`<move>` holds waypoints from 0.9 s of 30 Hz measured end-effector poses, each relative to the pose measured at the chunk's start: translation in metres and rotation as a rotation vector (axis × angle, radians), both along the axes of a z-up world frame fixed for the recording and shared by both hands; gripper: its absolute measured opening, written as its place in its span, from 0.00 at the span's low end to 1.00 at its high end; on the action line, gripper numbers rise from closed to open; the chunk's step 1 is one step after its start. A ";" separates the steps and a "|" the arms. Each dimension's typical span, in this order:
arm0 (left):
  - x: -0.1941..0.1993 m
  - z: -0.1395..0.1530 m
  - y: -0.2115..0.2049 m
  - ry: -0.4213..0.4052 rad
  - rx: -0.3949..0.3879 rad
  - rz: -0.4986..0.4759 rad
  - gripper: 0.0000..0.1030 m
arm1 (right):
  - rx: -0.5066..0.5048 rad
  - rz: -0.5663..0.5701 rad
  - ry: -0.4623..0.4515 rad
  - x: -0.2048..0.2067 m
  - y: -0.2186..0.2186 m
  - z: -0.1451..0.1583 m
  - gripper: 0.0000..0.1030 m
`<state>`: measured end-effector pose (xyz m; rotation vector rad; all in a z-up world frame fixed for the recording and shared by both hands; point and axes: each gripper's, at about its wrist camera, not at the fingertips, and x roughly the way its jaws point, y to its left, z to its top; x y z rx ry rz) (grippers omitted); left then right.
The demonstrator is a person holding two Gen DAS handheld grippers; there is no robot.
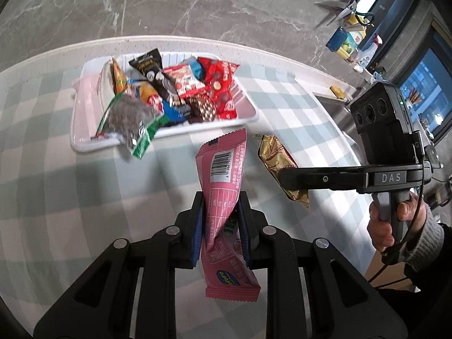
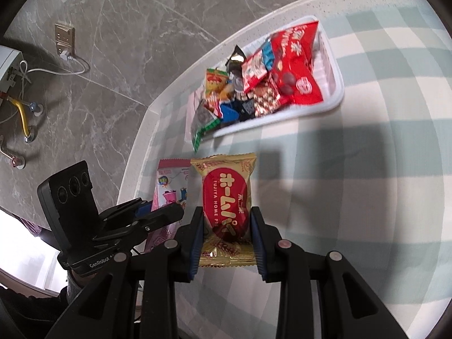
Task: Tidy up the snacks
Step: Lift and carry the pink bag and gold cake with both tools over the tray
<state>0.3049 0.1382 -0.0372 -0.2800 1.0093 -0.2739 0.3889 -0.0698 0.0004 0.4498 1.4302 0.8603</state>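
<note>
My left gripper (image 1: 220, 200) is shut on a pink snack packet (image 1: 223, 169) and holds it above the checked tablecloth, in front of the white tray (image 1: 84, 147). The tray holds several snack packets, a red one (image 1: 223, 84) at its right. My right gripper (image 2: 227, 214) is shut on a gold and red snack packet (image 2: 226, 195), held above the cloth. In the left wrist view the right gripper (image 1: 285, 180) grips that gold packet (image 1: 275, 155) to the right of the pink one. In the right wrist view the left gripper (image 2: 169, 212) holds the pink packet (image 2: 169, 186) at the left, and the tray (image 2: 336, 96) lies beyond.
A green packet (image 1: 135, 124) hangs over the tray's front rim. The round table edge (image 1: 325, 73) curves behind the tray, with grey marble floor (image 1: 197, 5) beyond. A sink and counter with bottles (image 1: 353, 42) stand at the far right.
</note>
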 end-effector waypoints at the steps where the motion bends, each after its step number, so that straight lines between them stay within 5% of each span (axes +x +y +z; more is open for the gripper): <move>1: 0.003 0.002 0.001 -0.004 0.002 -0.001 0.19 | 0.002 -0.001 -0.002 0.003 0.001 0.001 0.33; 27: 0.093 0.029 0.019 -0.077 0.093 0.003 0.19 | 0.025 -0.065 -0.068 0.080 0.026 0.012 0.33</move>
